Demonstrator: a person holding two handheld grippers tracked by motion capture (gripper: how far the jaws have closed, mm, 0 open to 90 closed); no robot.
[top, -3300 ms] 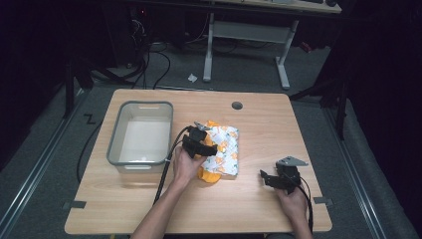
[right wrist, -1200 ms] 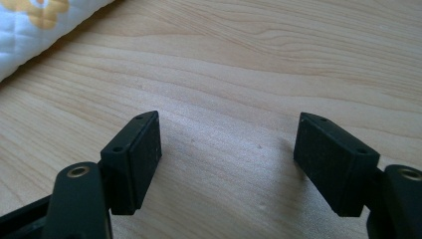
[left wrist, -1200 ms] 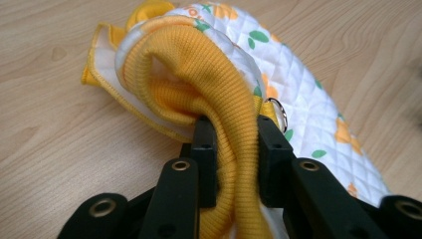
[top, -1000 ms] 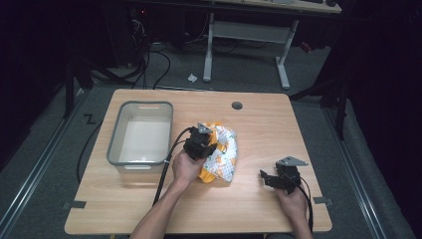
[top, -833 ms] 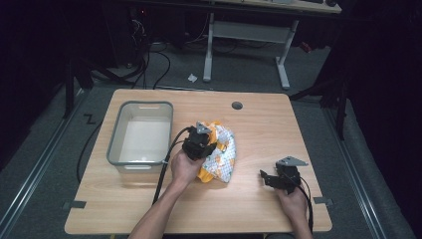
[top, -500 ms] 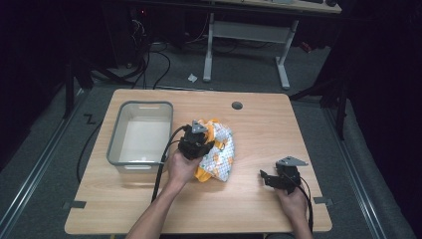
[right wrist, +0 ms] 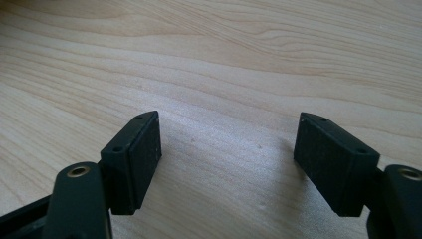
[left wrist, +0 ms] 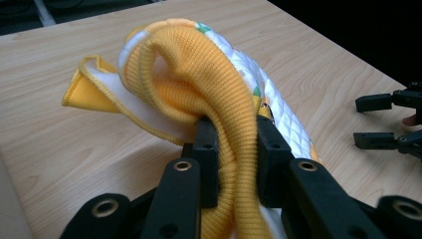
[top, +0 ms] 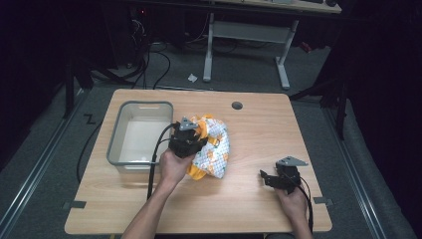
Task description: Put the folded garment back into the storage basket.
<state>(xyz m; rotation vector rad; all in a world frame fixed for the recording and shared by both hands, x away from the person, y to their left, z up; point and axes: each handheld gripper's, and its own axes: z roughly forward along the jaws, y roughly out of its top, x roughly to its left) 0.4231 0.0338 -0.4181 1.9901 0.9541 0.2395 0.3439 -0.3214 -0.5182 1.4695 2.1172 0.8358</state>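
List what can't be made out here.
- Garment type: bunched up; in the left gripper view, its lower part is hidden by the left gripper.
- Bin contents: in the high view, its floor is pale and too small to tell.
- Right gripper body: cut off by the bottom edge of the right gripper view.

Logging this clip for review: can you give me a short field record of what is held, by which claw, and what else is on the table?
held item: yellow and white garment
left claw: shut on the garment's yellow ribbed edge
right claw: open, nothing between the jaws, over bare wood
container: clear bin, left of the garment
surface: wooden table
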